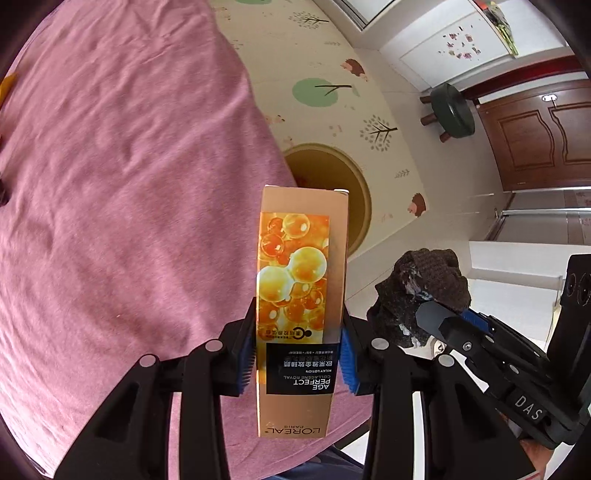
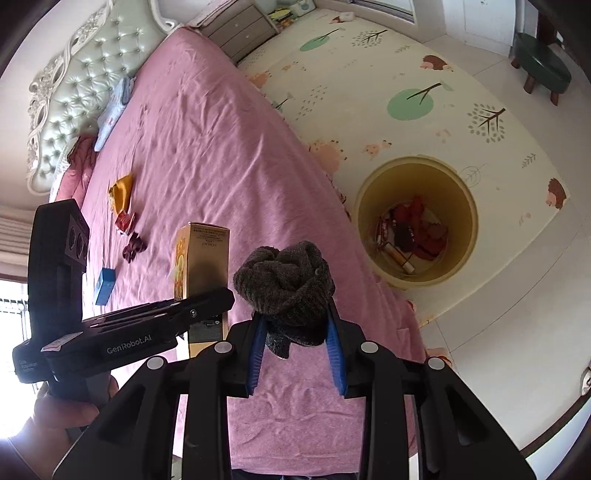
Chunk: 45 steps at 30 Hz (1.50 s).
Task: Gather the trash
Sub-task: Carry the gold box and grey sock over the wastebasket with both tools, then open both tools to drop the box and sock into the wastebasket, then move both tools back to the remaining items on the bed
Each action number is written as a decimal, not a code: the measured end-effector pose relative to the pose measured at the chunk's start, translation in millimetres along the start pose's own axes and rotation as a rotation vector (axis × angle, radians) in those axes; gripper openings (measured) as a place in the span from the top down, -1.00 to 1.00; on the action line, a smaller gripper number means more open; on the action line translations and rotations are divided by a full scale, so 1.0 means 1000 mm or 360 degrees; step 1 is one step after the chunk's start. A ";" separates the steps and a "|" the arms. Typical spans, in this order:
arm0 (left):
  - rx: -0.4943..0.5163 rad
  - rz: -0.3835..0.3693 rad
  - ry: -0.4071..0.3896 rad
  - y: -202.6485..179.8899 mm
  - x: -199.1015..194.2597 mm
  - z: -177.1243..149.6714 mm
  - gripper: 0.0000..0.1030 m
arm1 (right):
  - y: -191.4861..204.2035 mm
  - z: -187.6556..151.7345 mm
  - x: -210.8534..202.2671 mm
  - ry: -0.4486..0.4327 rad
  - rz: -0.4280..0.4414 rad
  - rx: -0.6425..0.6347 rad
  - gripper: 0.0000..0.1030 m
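Note:
My left gripper (image 1: 298, 350) is shut on a tall gold L'Oreal lotion box (image 1: 295, 288) and holds it above the pink bed's edge. The box also shows in the right wrist view (image 2: 203, 254). My right gripper (image 2: 297, 343) is shut on a balled dark grey sock (image 2: 286, 288), also held over the bed; the sock shows in the left wrist view (image 1: 421, 291). A yellow trash bin (image 2: 415, 221) with red wrappers inside stands on the floor mat right of the bed, and partly shows behind the box in the left wrist view (image 1: 358, 192).
On the pink bed (image 2: 207, 147) lie an orange wrapper (image 2: 122, 190), red scraps (image 2: 127, 232), a blue box (image 2: 104, 284) and a light blue cloth (image 2: 112, 110). A green stool (image 2: 541, 66) stands on the floor far right. A drawer unit (image 2: 240, 31) sits by the headboard.

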<state>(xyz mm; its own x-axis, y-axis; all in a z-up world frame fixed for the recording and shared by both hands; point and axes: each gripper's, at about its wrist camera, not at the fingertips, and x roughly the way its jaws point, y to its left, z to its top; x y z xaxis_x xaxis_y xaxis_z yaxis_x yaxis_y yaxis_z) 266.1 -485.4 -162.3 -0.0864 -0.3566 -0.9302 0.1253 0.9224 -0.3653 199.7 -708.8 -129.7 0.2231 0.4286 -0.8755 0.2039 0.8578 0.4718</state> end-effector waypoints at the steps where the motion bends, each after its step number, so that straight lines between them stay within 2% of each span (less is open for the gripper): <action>1: 0.0031 -0.0003 0.0020 -0.009 0.005 0.005 0.27 | -0.009 0.004 -0.002 -0.0012 -0.0005 0.0027 0.43; 9: 0.0165 -0.0006 0.0104 -0.053 0.037 0.037 0.27 | -0.059 0.040 -0.017 -0.0111 -0.0057 0.0162 0.42; 13: 0.0213 -0.0097 0.0094 -0.073 0.042 0.053 0.24 | -0.073 0.058 -0.022 -0.0109 -0.0096 0.0154 0.33; 14: 0.0227 -0.0114 0.0089 -0.076 0.042 0.056 -0.03 | -0.076 0.063 -0.025 -0.0123 -0.0115 0.0158 0.24; 15: 0.0235 -0.0109 0.0078 -0.081 0.041 0.059 -0.44 | -0.080 0.068 -0.027 -0.0133 -0.0135 0.0166 0.17; 16: 0.0239 -0.0099 0.0055 -0.085 0.041 0.061 -0.56 | -0.082 0.073 -0.029 -0.0135 -0.0140 0.0167 0.16; 19: 0.0256 -0.0052 0.0057 -0.092 0.044 0.066 -0.60 | -0.089 0.085 -0.035 -0.0161 -0.0198 0.0161 0.16; 24: 0.0295 0.0003 0.0059 -0.094 0.042 0.062 -0.60 | -0.088 0.092 -0.041 -0.0186 -0.0186 0.0165 0.14; 30: 0.0274 0.0006 0.0028 -0.081 0.028 0.053 -0.60 | -0.063 0.084 -0.035 -0.0147 -0.0169 0.0098 0.12; 36: 0.0218 0.0005 -0.0037 -0.057 0.003 0.038 -0.60 | -0.022 0.073 -0.029 -0.0100 -0.0134 -0.0025 0.11; 40: 0.0158 0.0058 -0.0092 -0.027 -0.015 0.020 -0.60 | 0.013 0.064 -0.020 -0.0065 -0.0107 -0.0118 0.08; 45: 0.0014 0.0070 -0.0130 0.023 -0.035 -0.001 -0.60 | 0.060 0.054 -0.003 -0.0009 -0.0070 -0.0239 0.08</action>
<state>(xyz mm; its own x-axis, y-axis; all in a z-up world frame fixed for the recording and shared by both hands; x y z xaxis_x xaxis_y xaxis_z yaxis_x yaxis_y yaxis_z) 270.9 -452.0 -138.2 0.0002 -0.3268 -0.9451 0.1361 0.9363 -0.3237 262.9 -674.0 -93.5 0.2225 0.3887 -0.8941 0.0687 0.9086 0.4121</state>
